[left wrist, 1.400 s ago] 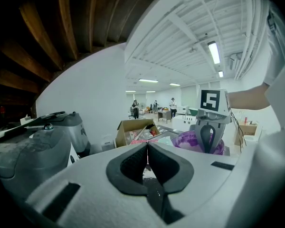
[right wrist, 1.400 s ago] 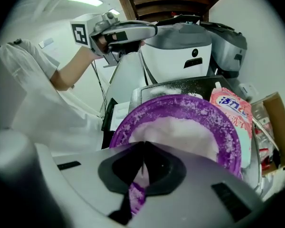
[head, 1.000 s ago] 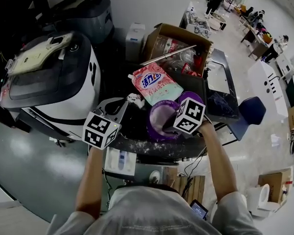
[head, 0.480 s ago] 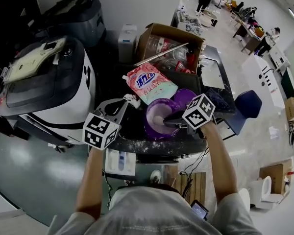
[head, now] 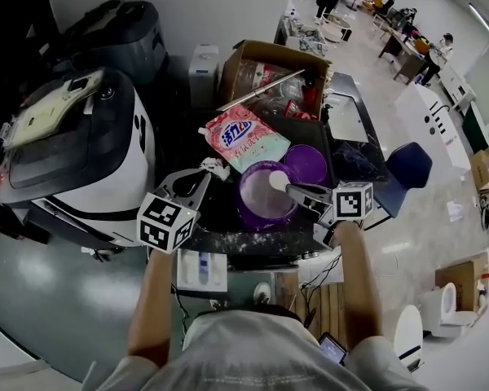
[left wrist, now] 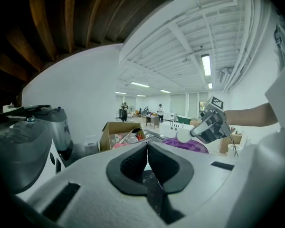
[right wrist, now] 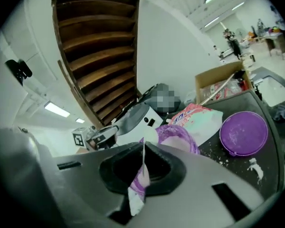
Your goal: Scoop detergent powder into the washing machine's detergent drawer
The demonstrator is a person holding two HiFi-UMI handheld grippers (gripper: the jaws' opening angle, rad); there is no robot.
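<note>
Dim, vignetted fisheye views; ceiling strip lights (left wrist: 205, 64) overhead; strong edge distortion; near foreground soft.

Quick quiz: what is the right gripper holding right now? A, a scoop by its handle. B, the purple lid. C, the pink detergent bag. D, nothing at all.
A: in the right gripper view the right gripper has its jaws shut on the thin white-and-purple handle of the scoop, and the head view shows its white bowl over the purple tub.
</note>
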